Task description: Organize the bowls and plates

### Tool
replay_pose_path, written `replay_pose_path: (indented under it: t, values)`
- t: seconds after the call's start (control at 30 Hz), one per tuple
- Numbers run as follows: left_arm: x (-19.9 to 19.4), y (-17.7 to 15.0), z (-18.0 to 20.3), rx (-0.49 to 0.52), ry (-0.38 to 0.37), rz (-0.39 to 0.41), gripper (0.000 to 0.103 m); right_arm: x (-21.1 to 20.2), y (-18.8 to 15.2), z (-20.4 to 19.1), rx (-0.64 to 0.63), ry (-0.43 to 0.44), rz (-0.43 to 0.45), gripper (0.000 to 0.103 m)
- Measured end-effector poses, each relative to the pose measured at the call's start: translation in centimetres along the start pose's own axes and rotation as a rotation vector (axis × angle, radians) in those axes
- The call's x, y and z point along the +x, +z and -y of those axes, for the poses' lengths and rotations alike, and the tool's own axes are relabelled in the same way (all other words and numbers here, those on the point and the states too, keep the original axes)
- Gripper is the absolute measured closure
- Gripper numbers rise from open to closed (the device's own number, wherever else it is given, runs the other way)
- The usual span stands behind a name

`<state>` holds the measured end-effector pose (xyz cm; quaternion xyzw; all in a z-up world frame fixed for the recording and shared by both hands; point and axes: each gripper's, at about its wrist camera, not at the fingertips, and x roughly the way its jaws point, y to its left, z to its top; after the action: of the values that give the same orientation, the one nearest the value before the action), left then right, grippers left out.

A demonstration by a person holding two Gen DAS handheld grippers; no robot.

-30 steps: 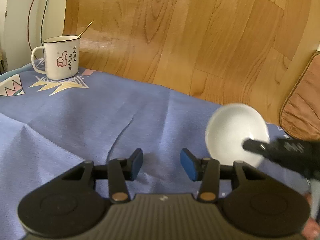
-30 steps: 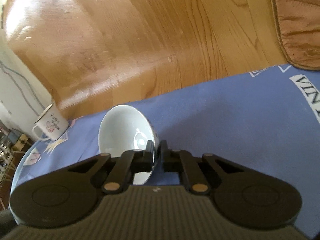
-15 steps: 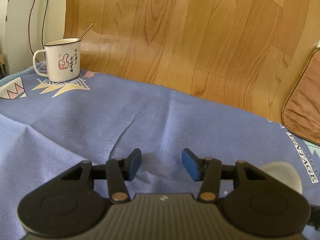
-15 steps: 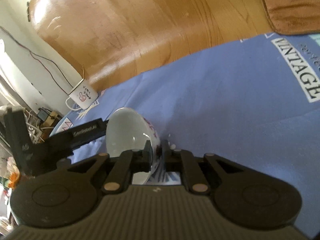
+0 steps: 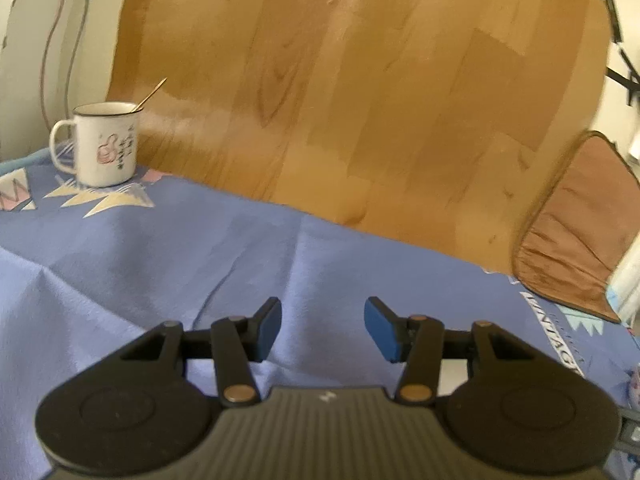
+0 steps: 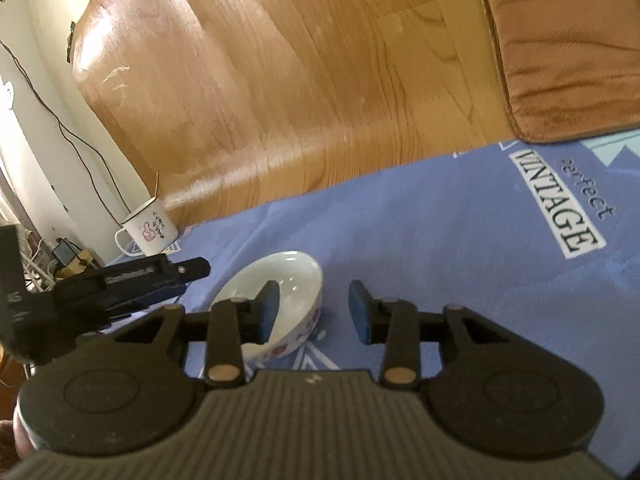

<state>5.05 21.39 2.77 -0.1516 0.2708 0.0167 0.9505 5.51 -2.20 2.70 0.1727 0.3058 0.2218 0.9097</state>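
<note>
Right gripper [image 6: 312, 312]: jaws just opened, apparently clear of bowl [image 6: 280, 300] rim. Left gripper [image 5: 322, 328], bowl's nine o'clock: open, empty.

Each fisheye camera rides low behind its own gripper fingers, angled down across the blue tablecloth [image 5: 168, 248] toward the wooden floor [image 5: 360, 100]. Both views share the enamel mug [image 5: 105, 144] ahead-left; the right view sees it farther off.

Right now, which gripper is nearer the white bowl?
Right. The right gripper, jaws just opened, straddles the white bowl's rim, one finger inside. The left gripper hovers beside the bowl, to its left in the right wrist view.
</note>
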Motion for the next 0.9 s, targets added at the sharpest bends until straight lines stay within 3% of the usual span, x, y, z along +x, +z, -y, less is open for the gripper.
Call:
replay_pose_path:
  t: [0.4, 0.67, 0.9]
  values:
    - [0.4, -0.4, 0.7, 0.004, -0.141, -0.069, 0.055, 0.3, -0.7, 0.3, -0.01, -0.014, 0.031, 0.06]
    - [1.2, -0.9, 1.4, 0.032, -0.128, -0.129, 0.055, 1.4, -0.6, -0.1, -0.049, -0.006, 0.004, 0.06]
    - [2.3, -1.4, 1.1, 0.024, -0.117, -0.187, 0.055, 1.9, -0.8, 0.7, -0.005, -0.007, -0.024, 0.06]
